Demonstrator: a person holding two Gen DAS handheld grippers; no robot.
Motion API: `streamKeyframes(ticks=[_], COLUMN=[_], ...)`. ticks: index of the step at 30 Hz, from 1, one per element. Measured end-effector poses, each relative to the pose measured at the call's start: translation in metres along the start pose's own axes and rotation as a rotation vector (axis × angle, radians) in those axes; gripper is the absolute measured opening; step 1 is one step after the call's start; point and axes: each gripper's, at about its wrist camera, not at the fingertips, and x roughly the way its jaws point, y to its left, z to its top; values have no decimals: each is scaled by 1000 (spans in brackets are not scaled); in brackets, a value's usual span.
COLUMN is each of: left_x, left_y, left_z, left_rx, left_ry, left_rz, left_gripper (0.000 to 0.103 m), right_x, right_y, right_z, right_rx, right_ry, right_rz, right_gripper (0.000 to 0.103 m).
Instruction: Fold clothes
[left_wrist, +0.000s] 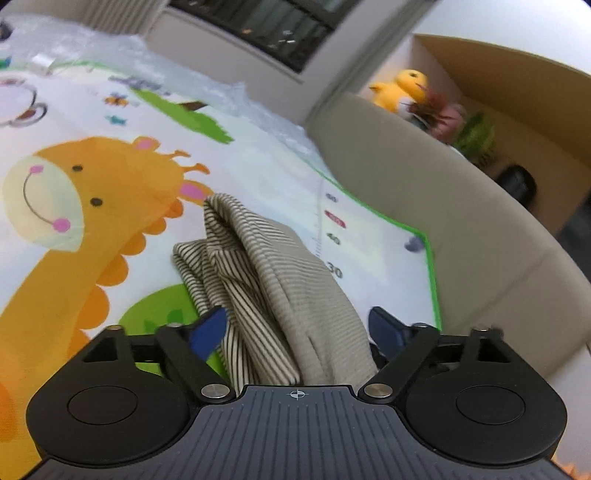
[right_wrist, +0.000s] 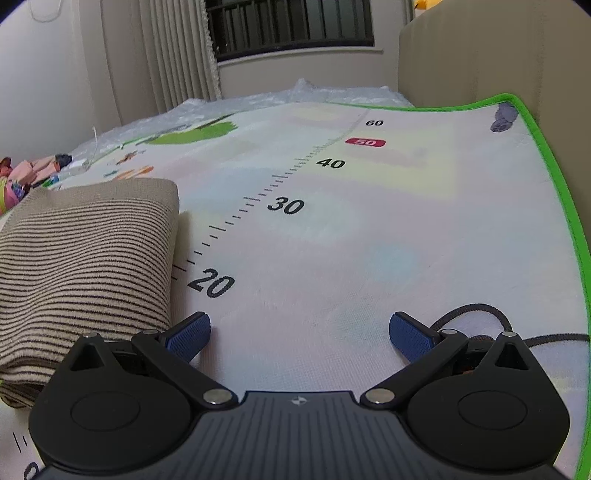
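Fabric fills the gap between the blue fingers of the left gripper (left_wrist: 297, 328) in the left wrist view: a striped garment (left_wrist: 258, 280), beige with thin dark lines, bunches up between the spread jaws and runs straight ahead from them. Whether the pads actually pinch it cannot be told, since the cloth hides the inner faces and the fingers stand well apart. Its long axis lies along the gripper's own pointing direction, with the far end drooping onto the play mat (left_wrist: 92, 229), beside the giraffe print. The mat covers a bed, and a beige headboard (left_wrist: 424, 206) curves round on the right, with a yellow plush toy (left_wrist: 402, 90) behind it.

From the right wrist, the right gripper (right_wrist: 300, 334) sits low over the mat, jaws spread wide and holding nothing. The same garment (right_wrist: 85, 254) lies to its left as a folded, layered stack, its near corner just beside the left fingertip (right_wrist: 190, 334). A printed ruler scale (right_wrist: 258, 206) runs diagonally away ahead. My judgement: the left hand is the nearer one and governs the next fold; the right must shift leftward to reach an edge.
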Motion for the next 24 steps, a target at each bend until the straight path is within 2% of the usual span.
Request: streamKeyframes(ticks=[3, 5, 7, 10, 12, 13, 17, 18, 21, 23, 24], left_x=[25, 40, 51, 57, 60, 61, 64, 65, 69, 70, 69], left_y=[4, 10, 13, 8, 3, 1, -9, -10, -11, -9, -7], left_z=[0, -5, -12, -14, -14, -15, -16, -16, -19, -21, -22], left_rx=[-80, -132, -158, -150, -137, -130, -96, -91, -80, -80, -80], left_ry=[55, 97, 129, 130, 130, 132, 134, 134, 130, 123, 119], left_rz=[68, 101, 121, 141, 163, 177, 221, 218, 199, 177, 162], left_gripper=[94, 94, 96, 97, 97, 97, 98, 96, 96, 95, 92], right_x=[-1, -5, -12, -14, -8, -4, 29, 37, 44, 39, 38], right_y=[-5, -12, -20, -24, -18, -12, 2, 2, -6, -3, 0], right_z=[5, 13, 24, 42, 52, 57, 60, 58, 53, 52, 51], right_rx=[-29, -37, 0, 57, 44, 18, -37, -23, 41, 32, 35], right_ry=[16, 17, -2, -4, 24, 43, 137, 169, 189, 188, 197], right_rz=[56, 138, 252, 476, 610, 648, 625, 622, 660, 673, 694], right_gripper=[103, 103, 103, 103, 103, 103, 99, 94, 92, 82, 68])
